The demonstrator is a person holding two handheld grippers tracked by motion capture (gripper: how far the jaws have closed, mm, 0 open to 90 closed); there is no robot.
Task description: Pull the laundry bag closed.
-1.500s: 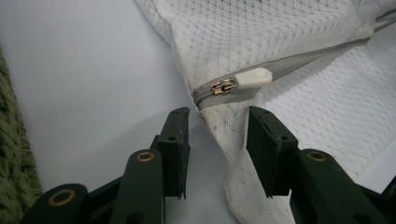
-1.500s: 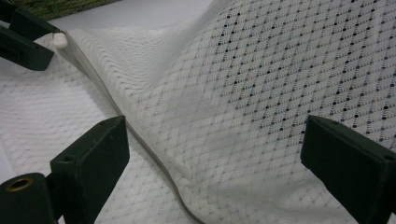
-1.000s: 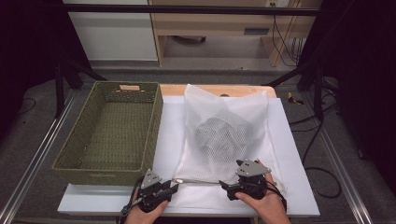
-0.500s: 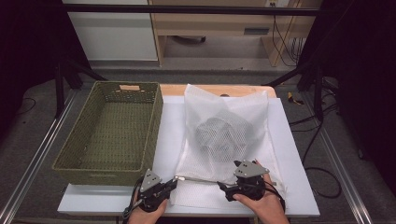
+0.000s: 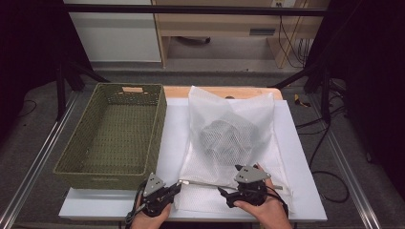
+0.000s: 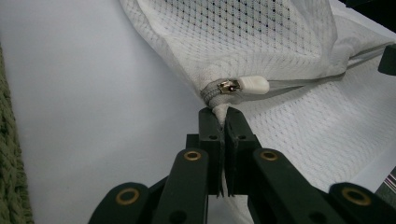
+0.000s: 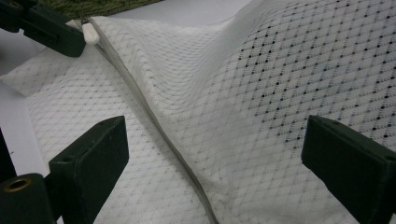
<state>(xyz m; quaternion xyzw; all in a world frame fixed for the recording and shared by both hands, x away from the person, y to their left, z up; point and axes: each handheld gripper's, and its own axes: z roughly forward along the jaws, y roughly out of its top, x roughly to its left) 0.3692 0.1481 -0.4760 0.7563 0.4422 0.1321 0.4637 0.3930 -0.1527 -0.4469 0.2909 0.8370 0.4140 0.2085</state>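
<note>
Left gripper view shows the left gripper point(image 6: 219, 122) clamped on the white mesh zippered laundry bag's point(image 6: 261, 51) corner; the right gripper point(image 7: 212, 154), jaws apart, should probably pinch the white zipper pull point(image 7: 88, 33) at ten o'clock.

The mesh laundry bag point(image 5: 234, 138) is white with a fine diamond weave, a grey bundle showing through it. Its zipper point(image 6: 299, 85) is grey with a white pull tab point(image 6: 252, 85). The woven basket point(image 5: 112, 167) is olive green. The gripper jaws are black.
</note>
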